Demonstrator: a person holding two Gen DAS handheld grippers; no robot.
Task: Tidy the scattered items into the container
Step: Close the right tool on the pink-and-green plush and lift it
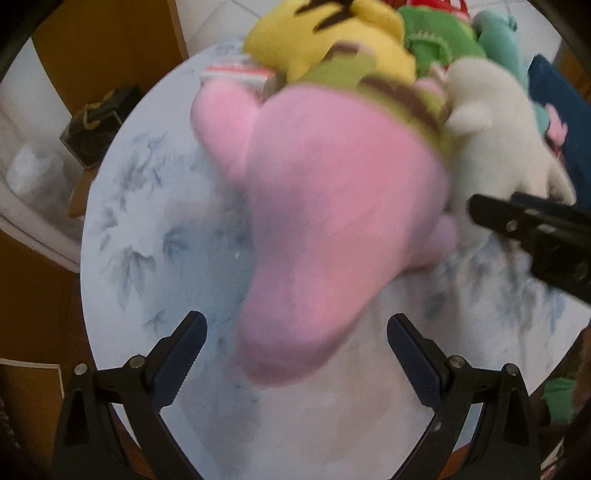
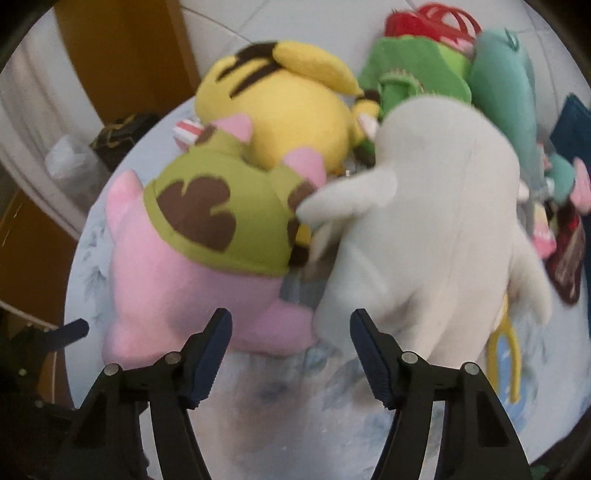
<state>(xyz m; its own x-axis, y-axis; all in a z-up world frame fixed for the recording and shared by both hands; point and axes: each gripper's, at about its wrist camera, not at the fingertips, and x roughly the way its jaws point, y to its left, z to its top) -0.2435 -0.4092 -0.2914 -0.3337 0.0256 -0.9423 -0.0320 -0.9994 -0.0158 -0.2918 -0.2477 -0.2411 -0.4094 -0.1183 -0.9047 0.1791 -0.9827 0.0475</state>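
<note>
A pile of plush toys lies on a round pale blue patterned table [image 1: 155, 236]. A pink plush [image 1: 332, 229] in a green and brown garment lies nearest my left gripper [image 1: 295, 325], which is open with the plush's lower end between the fingers. The pink plush [image 2: 177, 273] also shows in the right wrist view, next to a white plush [image 2: 436, 229]. My right gripper [image 2: 291, 325] is open and empty, just in front of where the two plushes meet. A yellow plush [image 2: 295, 118], a green one [image 2: 417, 70] and a teal one [image 2: 506, 92] lie behind. The red basket [image 2: 443, 14] stands at the back.
A dark box [image 1: 96, 125] and a clear bag [image 1: 33, 170] sit on the floor left of the table. A dark blue object [image 1: 561, 122] stands at the right. A yellow strap [image 2: 509, 354] and small items [image 2: 565, 251] lie to the right of the white plush.
</note>
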